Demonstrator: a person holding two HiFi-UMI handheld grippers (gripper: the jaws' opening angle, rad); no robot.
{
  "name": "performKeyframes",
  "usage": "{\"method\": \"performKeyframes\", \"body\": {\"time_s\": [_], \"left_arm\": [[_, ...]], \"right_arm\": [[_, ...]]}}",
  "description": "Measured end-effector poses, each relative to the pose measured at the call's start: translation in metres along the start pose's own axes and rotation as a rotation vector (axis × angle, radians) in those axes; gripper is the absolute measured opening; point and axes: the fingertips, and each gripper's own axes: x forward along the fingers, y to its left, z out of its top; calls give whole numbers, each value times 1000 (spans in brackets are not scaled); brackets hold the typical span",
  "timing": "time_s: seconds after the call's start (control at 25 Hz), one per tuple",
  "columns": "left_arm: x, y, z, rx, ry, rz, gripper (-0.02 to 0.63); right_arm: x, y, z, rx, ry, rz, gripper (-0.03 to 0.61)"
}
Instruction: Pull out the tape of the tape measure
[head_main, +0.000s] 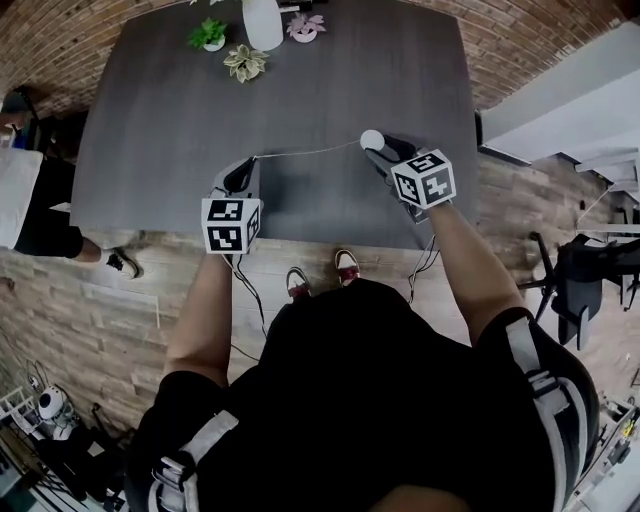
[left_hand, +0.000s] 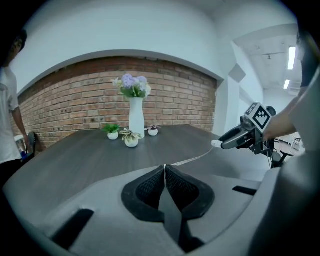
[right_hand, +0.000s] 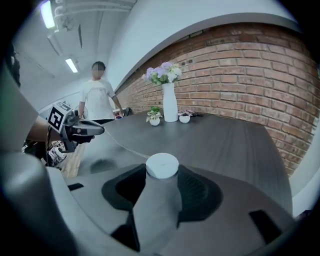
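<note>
dark table (head_main: 330, 80), brick wall (left_hand: 75, 105); left tool (left_hand: 165, 171) pinches tape (head_main: 305, 152), right tool (head_main: 388, 150) clamps prob. tape measure (right_hand: 162, 166).

The table (head_main: 150, 110) lies bare across its middle and right. Its far edge is crowded by a white vase (head_main: 262, 22) and small potted plants (head_main: 245, 63) (clustered close together). A stretched tape (head_main: 305, 152) spans the near strip.

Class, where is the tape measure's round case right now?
In the head view the case is right of centre over the table, gripped in the right tool; its tape runs left to the left tool.
</note>
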Motion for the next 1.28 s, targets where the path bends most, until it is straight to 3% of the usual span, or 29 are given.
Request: {"method": "performKeyframes", "body": {"time_s": [0.36, 0.6, 0.68, 0.92, 1.28], "left_arm": [[25, 6, -35, -18, 150, -22, 17], [18, 16, -43, -32, 175, -13, 60], [11, 19, -32, -30, 140, 8, 60], [-23, 27, 8, -81, -32, 79, 57], [-80, 42, 89, -78, -309, 165, 9]], "right_arm": [[28, -12, -27, 4, 119, -22, 202], [28, -13, -28, 8, 123, -26, 205], [20, -17, -21, 3, 92, -38, 194], [-8, -34, 4, 7, -26, -127, -2], [-72, -32, 88, 11, -329, -192, -4]]}}
